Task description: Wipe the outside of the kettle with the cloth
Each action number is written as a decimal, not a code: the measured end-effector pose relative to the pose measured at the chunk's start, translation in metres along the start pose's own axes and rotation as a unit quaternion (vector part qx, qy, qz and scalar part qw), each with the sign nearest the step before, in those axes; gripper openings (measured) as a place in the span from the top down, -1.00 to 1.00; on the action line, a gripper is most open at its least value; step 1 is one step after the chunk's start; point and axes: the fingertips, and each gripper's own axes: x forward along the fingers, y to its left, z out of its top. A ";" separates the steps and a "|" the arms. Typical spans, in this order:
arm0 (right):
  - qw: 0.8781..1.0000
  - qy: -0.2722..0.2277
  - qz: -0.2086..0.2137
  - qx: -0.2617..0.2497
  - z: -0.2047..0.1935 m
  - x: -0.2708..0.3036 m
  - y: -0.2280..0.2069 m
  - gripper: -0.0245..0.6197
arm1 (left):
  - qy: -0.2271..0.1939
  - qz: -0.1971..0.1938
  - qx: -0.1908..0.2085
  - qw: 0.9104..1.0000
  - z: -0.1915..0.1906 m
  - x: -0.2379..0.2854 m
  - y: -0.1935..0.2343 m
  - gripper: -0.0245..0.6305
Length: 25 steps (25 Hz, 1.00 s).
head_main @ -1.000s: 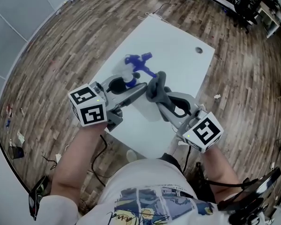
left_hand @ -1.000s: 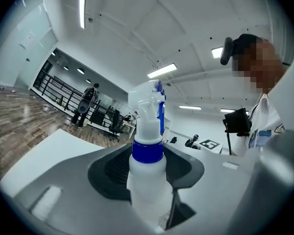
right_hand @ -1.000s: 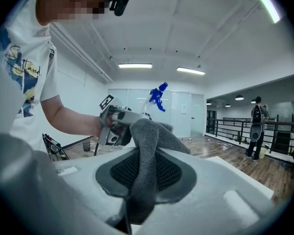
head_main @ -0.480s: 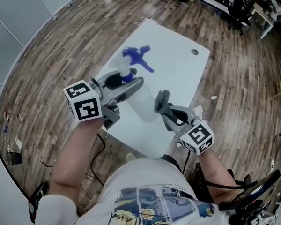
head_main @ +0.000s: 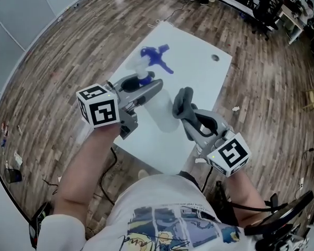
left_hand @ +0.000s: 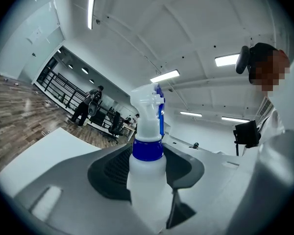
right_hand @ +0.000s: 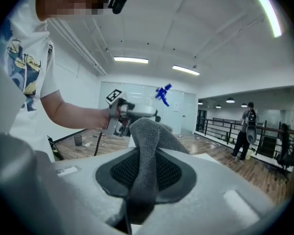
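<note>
No kettle shows in any view. A translucent white spray bottle (head_main: 160, 112) with a blue collar and a blue-and-white trigger head (head_main: 156, 56) is held above the white table (head_main: 199, 77). My left gripper (head_main: 148, 89) is shut on its body; in the left gripper view the bottle (left_hand: 147, 177) stands between the pads. Just right of the bottle, my right gripper (head_main: 184, 107) is shut on a grey cloth (head_main: 182, 98), a small gap away. In the right gripper view the cloth (right_hand: 147, 136) rises from between the jaws, with the left gripper (right_hand: 132, 112) beyond it.
The table has a round cable hole (head_main: 215, 58) near its far right corner. Wood plank floor (head_main: 68, 51) surrounds it. A cable (head_main: 112, 163) hangs by the near edge. Office chairs and desks (head_main: 272, 4) stand far right; a person (right_hand: 248, 126) stands by a railing.
A second ago the cloth lay against the bottle's right side. My right gripper pulled it off toward me and now holds it a little apart. The left gripper kept the bottle in place.
</note>
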 end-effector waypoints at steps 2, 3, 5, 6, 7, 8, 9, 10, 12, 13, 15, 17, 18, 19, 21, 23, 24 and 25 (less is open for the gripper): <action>0.999 -0.020 0.007 -0.027 0.031 0.007 0.014 0.69 | 0.005 -0.001 -0.006 1.000 -0.003 0.000 0.002 0.34; 0.999 -0.030 0.013 -0.038 0.044 0.010 0.021 0.69 | 0.008 -0.001 -0.009 1.000 -0.005 0.002 0.001 0.34; 0.998 -0.033 0.025 -0.053 0.057 0.018 0.033 0.69 | 0.012 -0.003 -0.016 1.000 -0.006 0.005 0.001 0.34; 0.998 -0.028 0.028 -0.057 0.056 0.023 0.038 0.69 | 0.012 -0.003 -0.018 1.000 -0.006 0.006 0.001 0.34; 0.997 -0.021 0.030 -0.061 0.054 0.027 0.041 0.69 | 0.011 -0.004 -0.020 1.000 -0.006 0.007 0.001 0.34; 0.997 -0.014 0.031 -0.065 0.050 0.031 0.044 0.69 | 0.010 -0.004 -0.021 1.000 -0.006 0.008 0.001 0.34; 0.997 -0.007 0.031 -0.070 0.046 0.033 0.046 0.69 | 0.010 -0.004 -0.022 1.000 -0.006 0.008 0.000 0.35; 0.997 0.001 0.031 -0.073 0.040 0.034 0.049 0.69 | 0.010 -0.004 -0.022 1.000 -0.006 0.008 0.000 0.34; 0.996 0.019 0.030 -0.076 0.029 0.033 0.055 0.69 | 0.008 -0.003 -0.023 1.000 -0.006 0.008 -0.001 0.34; 0.996 0.027 0.031 -0.074 0.023 0.033 0.057 0.69 | 0.005 -0.003 -0.023 1.000 -0.006 0.008 -0.001 0.34; 0.996 0.039 0.034 -0.066 0.009 0.031 0.062 0.69 | 0.000 -0.003 -0.022 1.000 -0.004 0.007 -0.003 0.34; 0.997 0.048 0.038 -0.054 -0.006 0.028 0.066 0.69 | -0.004 -0.002 -0.019 1.000 -0.001 0.006 -0.004 0.34; 0.997 0.053 0.041 -0.050 -0.014 0.027 0.069 0.69 | -0.005 -0.002 -0.018 1.000 -0.001 0.006 -0.005 0.34; 0.996 0.059 0.043 -0.046 -0.021 0.026 0.071 0.69 | -0.006 -0.001 -0.017 1.000 0.000 0.006 -0.006 0.34; 0.996 0.070 0.045 -0.040 -0.035 0.023 0.075 0.69 | -0.007 0.000 -0.016 1.000 0.001 0.006 -0.007 0.34; 0.995 0.083 0.047 -0.037 -0.047 0.020 0.077 0.69 | -0.010 0.002 -0.014 1.000 0.003 0.007 -0.008 0.34; 0.994 0.090 0.048 -0.036 -0.052 0.018 0.078 0.69 | -0.011 0.004 -0.013 1.000 0.004 0.007 -0.009 0.34; 0.993 0.097 0.050 -0.035 -0.058 0.017 0.079 0.69 | -0.012 0.006 -0.011 1.000 0.005 0.008 -0.009 0.34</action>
